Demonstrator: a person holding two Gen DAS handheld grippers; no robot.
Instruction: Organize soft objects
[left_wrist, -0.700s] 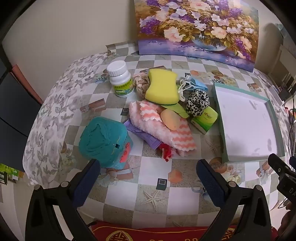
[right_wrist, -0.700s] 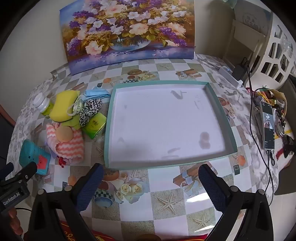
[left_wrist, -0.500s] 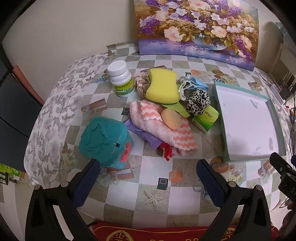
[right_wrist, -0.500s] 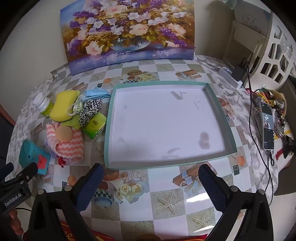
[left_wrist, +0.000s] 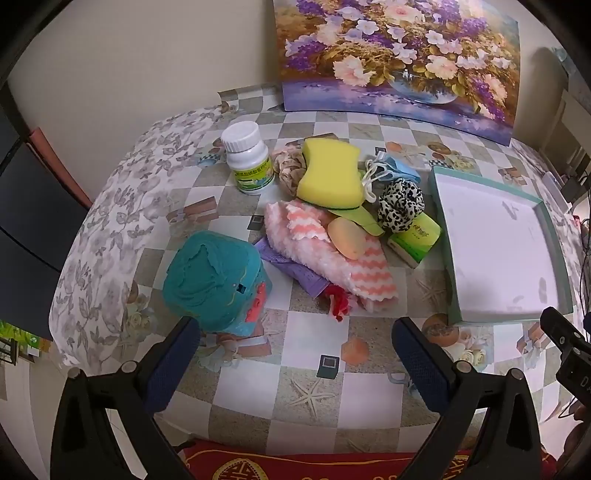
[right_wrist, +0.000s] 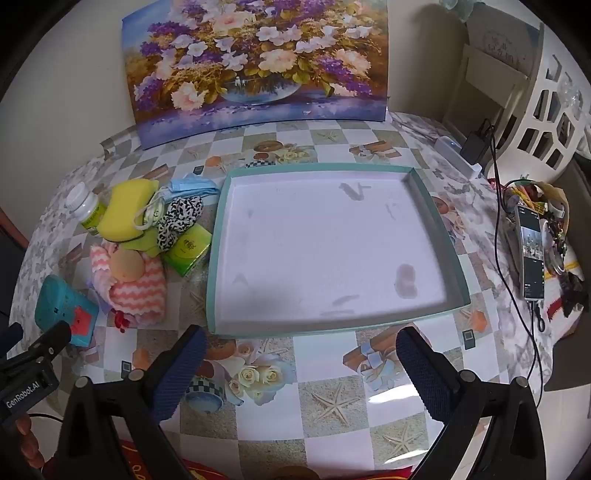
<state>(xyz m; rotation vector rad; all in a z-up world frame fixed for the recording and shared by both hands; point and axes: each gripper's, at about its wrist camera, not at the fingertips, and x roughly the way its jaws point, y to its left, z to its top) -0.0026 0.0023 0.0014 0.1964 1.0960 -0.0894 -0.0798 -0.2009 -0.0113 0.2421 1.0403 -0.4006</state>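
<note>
Clutter hides much of what we see on the checked table (left_wrist: 306, 373): a purple cloth (left_wrist: 291, 267) shows only as a strip under the pink towel (left_wrist: 332, 254), a red scrap (left_wrist: 338, 301) pokes from the towel's near end and we cannot tell what it is, and a brown scrunchie (left_wrist: 290, 170) is half covered by the yellow sponge (left_wrist: 330, 173). An orange puff (left_wrist: 347, 238) lies on the towel; a green strip beneath the sponge is too hidden to name. Beside them sit a spotted scrunchie (left_wrist: 400, 201), a blue mask (left_wrist: 397, 170) and a green tissue pack (left_wrist: 415, 238), the pack just beside the tray (right_wrist: 218, 236), whose teal rim is cut off at the right of the left view. A teal roll (left_wrist: 214, 280) stands nearest our left gripper (left_wrist: 295, 365), and a white bottle (left_wrist: 247, 162) stands behind the pile. Both our grippers, left and right (right_wrist: 301, 369), hang spread wide over bare tablecloth, pinching nothing. The tray's white floor holds only smudges. A flower painting (right_wrist: 255, 62) leans against the wall at the far edge; a phone (right_wrist: 532, 254), cables and small items crowd the table's right side. The near strip of table before the tray lies free.
</note>
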